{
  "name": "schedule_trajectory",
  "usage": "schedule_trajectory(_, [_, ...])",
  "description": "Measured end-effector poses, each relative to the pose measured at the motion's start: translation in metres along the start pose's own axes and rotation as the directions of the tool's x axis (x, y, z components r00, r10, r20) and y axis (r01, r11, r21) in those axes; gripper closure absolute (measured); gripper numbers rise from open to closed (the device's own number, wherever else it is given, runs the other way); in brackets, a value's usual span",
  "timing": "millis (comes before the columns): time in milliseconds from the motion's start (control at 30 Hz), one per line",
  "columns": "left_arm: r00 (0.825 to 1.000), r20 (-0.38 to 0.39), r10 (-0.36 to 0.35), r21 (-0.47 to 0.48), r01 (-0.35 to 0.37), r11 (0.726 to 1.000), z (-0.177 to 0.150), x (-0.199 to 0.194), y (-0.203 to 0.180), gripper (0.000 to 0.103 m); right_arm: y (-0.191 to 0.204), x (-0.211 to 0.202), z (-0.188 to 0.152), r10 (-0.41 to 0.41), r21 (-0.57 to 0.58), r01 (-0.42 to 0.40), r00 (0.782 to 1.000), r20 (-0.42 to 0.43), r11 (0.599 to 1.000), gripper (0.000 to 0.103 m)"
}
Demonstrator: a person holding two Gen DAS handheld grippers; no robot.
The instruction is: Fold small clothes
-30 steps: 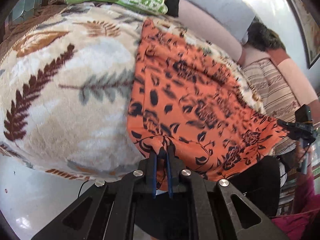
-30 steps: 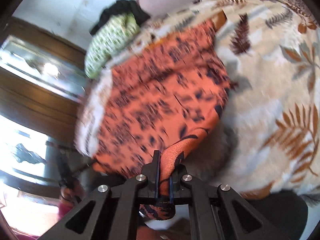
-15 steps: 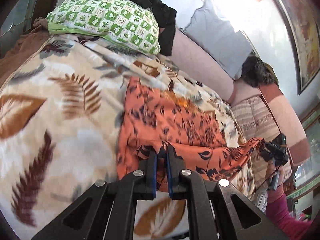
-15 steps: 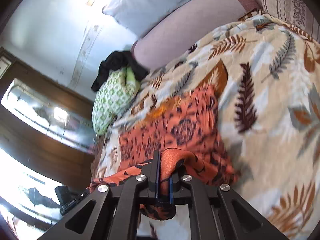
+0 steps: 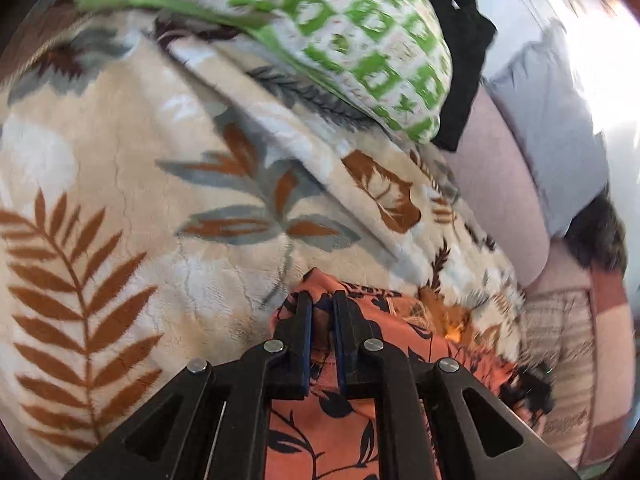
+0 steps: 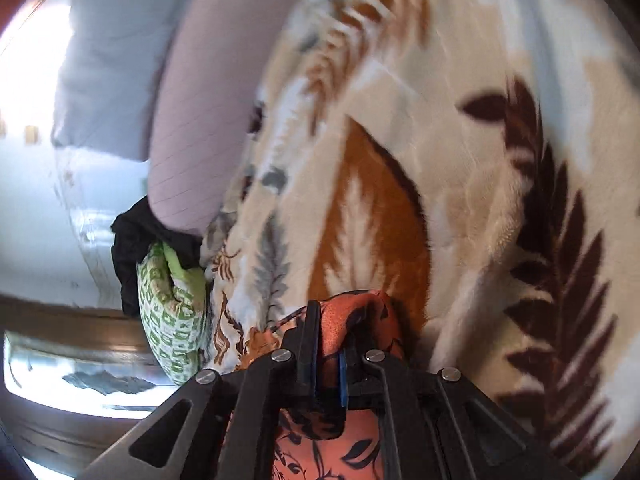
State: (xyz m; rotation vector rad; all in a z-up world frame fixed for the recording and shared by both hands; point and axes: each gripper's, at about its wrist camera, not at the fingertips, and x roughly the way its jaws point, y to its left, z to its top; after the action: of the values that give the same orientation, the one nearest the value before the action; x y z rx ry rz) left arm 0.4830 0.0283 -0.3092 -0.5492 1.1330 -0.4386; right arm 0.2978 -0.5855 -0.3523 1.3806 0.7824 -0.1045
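An orange garment (image 5: 344,432) with a black floral print lies on the leaf-patterned blanket (image 5: 120,208) of a bed. My left gripper (image 5: 322,300) is shut on one bunched edge of it, low over the blanket. In the right wrist view my right gripper (image 6: 330,312) is shut on another edge of the same orange garment (image 6: 352,452), with cloth bulging out between its fingers, close above the blanket (image 6: 460,168). Most of the garment is hidden under the gripper bodies.
A green-and-white checked pillow (image 5: 360,40) and a black cloth (image 5: 460,60) lie at the head of the bed. A pinkish bolster (image 5: 492,184) and a grey pillow (image 5: 552,136) lie along the far side. A dark wooden cabinet (image 6: 60,328) stands beyond the bed.
Both grippers have carried their held edges of the orange garment across the bed toward the pillows, folding it over itself. The spread-out garment has dropped out of sight beneath the grippers.
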Motion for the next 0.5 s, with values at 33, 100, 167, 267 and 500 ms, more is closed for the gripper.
schedule_trajectory(33, [0.999, 0.016, -0.031, -0.028, 0.031, 0.999, -0.002, -0.004, 0.006, 0.093, -0.005, -0.001, 0.002, 0.038, 0.010, -0.038, 0.999, -0.003, 0.999, 0.095])
schedule_trajectory(100, [0.995, 0.090, -0.044, -0.061, 0.049, 0.997, -0.007, -0.021, 0.012, 0.083, -0.007, -0.008, 0.003, 0.084, 0.000, -0.084, 0.996, 0.004, 0.996, 0.095])
schedule_trajectory(167, [0.982, 0.187, -0.020, -0.079, 0.035, 0.996, -0.013, -0.045, 0.012, 0.069, 0.000, -0.020, 0.001, 0.105, -0.040, -0.104, 0.994, 0.025, 0.994, 0.095])
schedule_trajectory(267, [0.952, 0.303, 0.031, -0.089, -0.004, 0.996, -0.030, -0.084, -0.001, 0.056, 0.019, -0.037, -0.009, 0.105, -0.104, -0.101, 0.994, 0.037, 0.989, 0.095])
schedule_trajectory(500, [0.958, 0.283, 0.034, 0.020, -0.041, 0.999, -0.134, -0.100, -0.071, 0.051, 0.049, -0.029, -0.014, -0.001, -0.145, 0.002, 1.000, 0.006, 0.989, 0.088])
